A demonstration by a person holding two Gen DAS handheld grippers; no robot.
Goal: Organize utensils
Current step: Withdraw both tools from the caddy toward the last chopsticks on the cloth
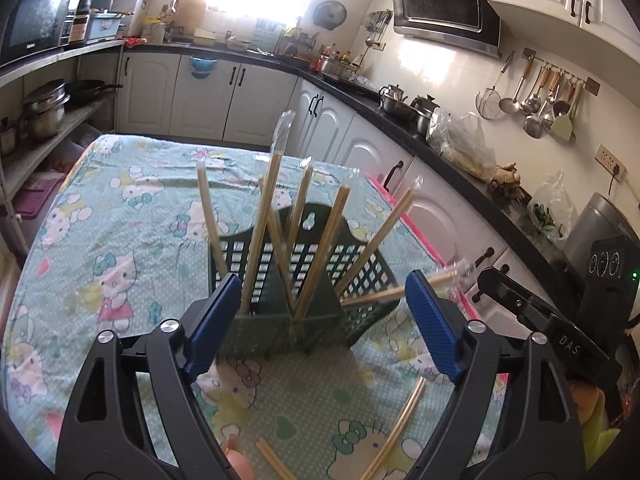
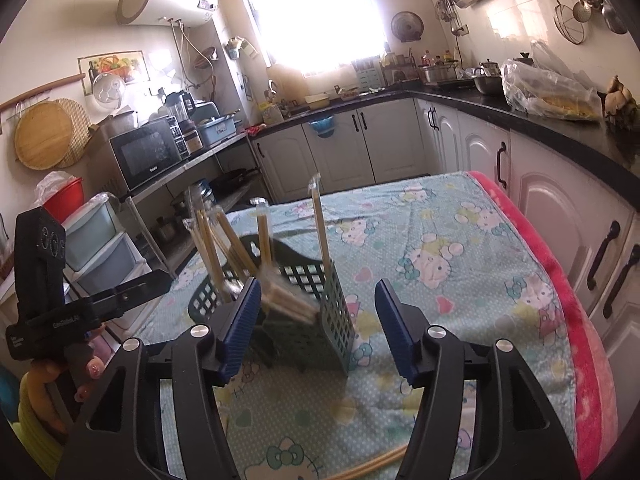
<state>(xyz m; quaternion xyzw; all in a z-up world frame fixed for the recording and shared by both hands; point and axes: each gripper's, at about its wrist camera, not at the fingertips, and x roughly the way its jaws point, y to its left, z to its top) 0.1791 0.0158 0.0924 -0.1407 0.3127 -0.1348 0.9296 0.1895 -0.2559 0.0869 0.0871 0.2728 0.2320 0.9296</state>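
A dark green lattice utensil holder (image 1: 360, 280) stands on the Hello Kitty tablecloth (image 1: 120, 220). Several wrapped bamboo chopsticks (image 1: 260, 232) lean upright in it. More chopsticks (image 1: 400, 428) lie flat on the cloth near me. My left gripper (image 1: 320, 320) is open and empty, just in front of the holder. In the right wrist view the holder (image 2: 336, 312) stands between my open right gripper's (image 2: 316, 320) fingers, a little beyond them, with chopsticks (image 2: 320, 224) sticking up. One chopstick (image 2: 360, 468) lies at the bottom edge. The right gripper's body (image 1: 532, 308) shows at the right.
Kitchen counters with white cabinets (image 1: 240, 96) run behind and to the right of the table. A pink table edge (image 2: 580, 320) lies on the right. Shelves with a microwave (image 2: 148, 152) and pots stand on the left. The left gripper's body (image 2: 60, 304) shows at left.
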